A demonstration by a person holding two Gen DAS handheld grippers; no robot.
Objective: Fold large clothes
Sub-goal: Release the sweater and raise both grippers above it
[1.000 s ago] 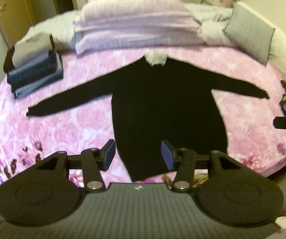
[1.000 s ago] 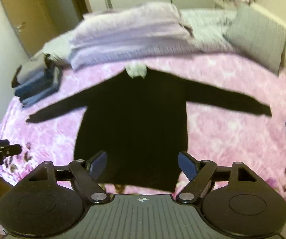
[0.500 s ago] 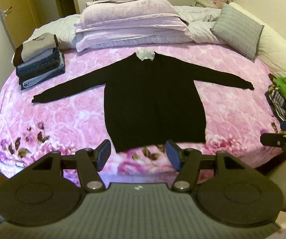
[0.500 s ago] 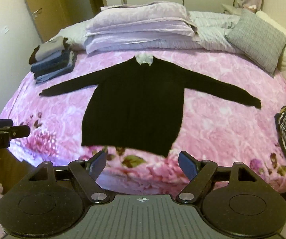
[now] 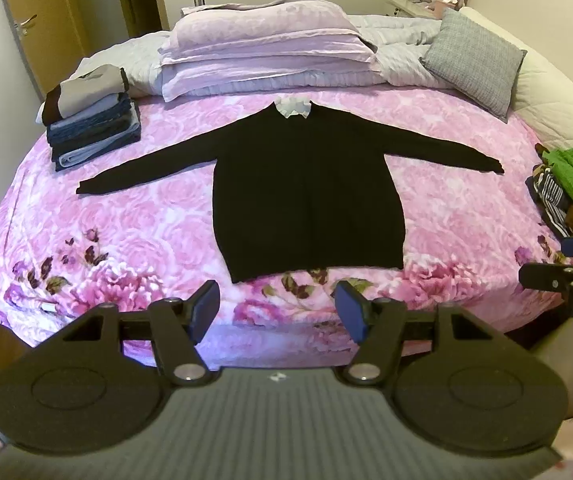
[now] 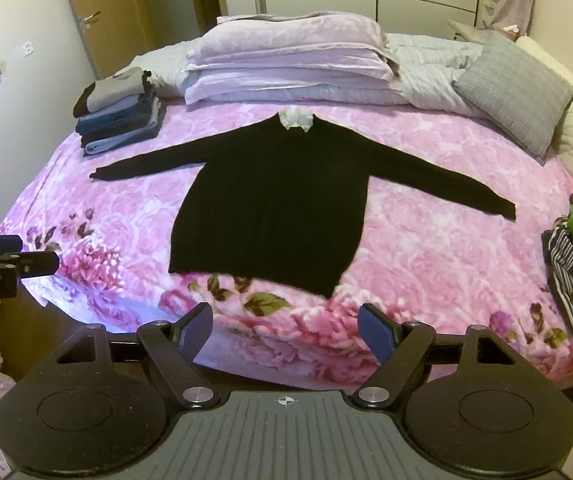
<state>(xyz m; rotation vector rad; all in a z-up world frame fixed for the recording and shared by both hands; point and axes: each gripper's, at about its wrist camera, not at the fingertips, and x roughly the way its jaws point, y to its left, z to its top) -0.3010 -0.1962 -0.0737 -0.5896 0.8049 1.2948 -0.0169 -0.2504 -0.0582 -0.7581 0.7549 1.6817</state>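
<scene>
Lying flat at frame centre on the pink floral bedspread, a black sweater spreads both sleeves. The left gripper, lately widening, and the right gripper hang released, empty. Best start: pinch one cuff, fold it squarely across the body.

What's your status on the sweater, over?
Left gripper and right gripper open, empty, short of the bed. Black sweater flat, sleeves spread, unfolded. Nothing lying on it.
</scene>
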